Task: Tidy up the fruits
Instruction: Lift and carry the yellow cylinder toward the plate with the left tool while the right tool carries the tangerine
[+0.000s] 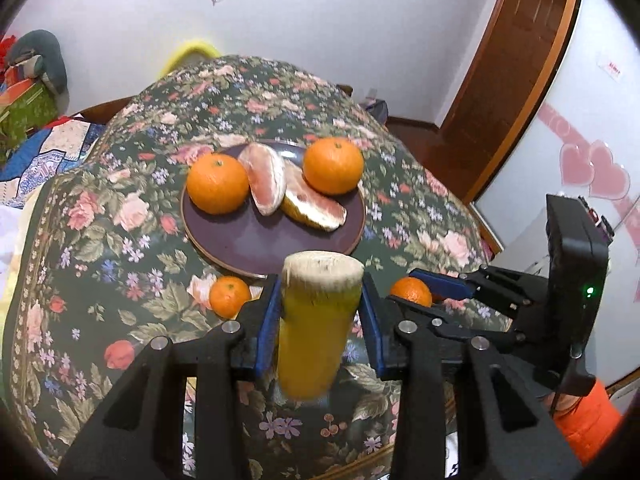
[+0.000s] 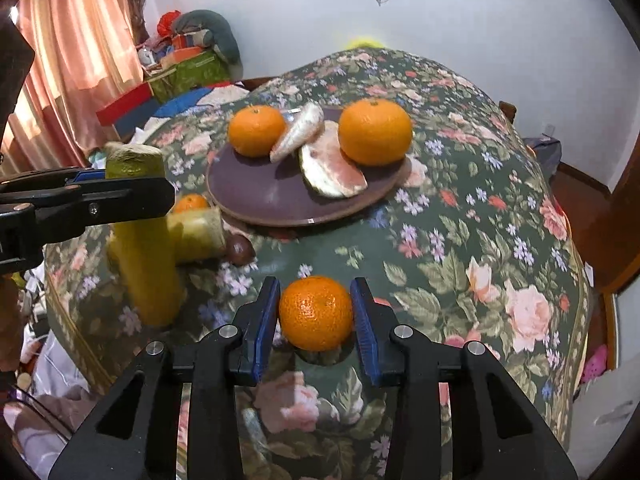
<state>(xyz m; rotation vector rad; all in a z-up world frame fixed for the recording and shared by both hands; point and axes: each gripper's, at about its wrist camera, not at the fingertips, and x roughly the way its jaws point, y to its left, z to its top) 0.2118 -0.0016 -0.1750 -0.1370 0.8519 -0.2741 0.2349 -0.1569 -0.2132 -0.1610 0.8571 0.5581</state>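
- Currently your left gripper (image 1: 320, 312) has its blue pads (image 1: 267, 320) clamped on a yellow stick of fruit (image 1: 316, 320), held upright near its cut top end, bottom hanging just above the tablecloth (image 1: 100, 280).
- That stick looks firm but moist at the cut face; I'd judge it slippery if squeezed lightly and easy to bruise if squeezed hard. The grip sits high, so expect it to swing; a mid-length hold would be steadier.
- Your right gripper (image 2: 316, 312) has a small tangerine (image 2: 316, 313) between its fingers, pads at or just off its sides. Can't tell if it's pinched or lifted off the cloth.
- Tangerine: light, round, soft skin, will roll. Take it across the widest part, gentle pressure.
- Plate (image 1: 256, 248) sits mid-table, already holding two bigger oranges (image 1: 218, 184) and two peeled pomelo wedges (image 1: 264, 178); open space is at the near rim.
- Another small tangerine (image 1: 229, 296) lies on the cloth just beside the plate's near edge.
- Right view also shows a second yellow chunk (image 2: 196, 236) and a dark brown round fruit (image 2: 239, 249) near the plate.
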